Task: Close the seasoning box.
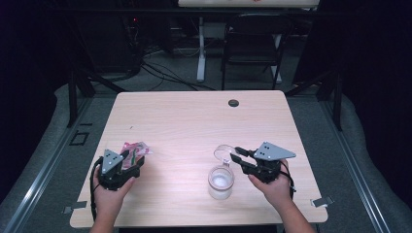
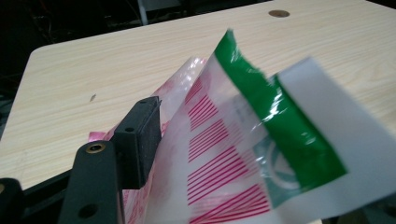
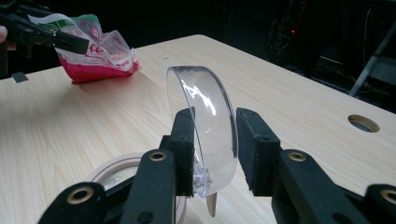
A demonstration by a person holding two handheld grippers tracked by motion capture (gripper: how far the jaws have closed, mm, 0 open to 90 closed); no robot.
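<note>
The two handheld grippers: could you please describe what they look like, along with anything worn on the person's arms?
Both the left gripper and the right gripper are black, each topped by a grey three-cornered plate with a black cable trailing behind. Their jaws are black bars with brass-coloured rivets and blocky matte pads. The forearms are bare; no sleeves or gloves are visible.

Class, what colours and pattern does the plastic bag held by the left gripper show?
Clear plastic bag with red stripes and a green band; clearest in the left gripper view.
</note>
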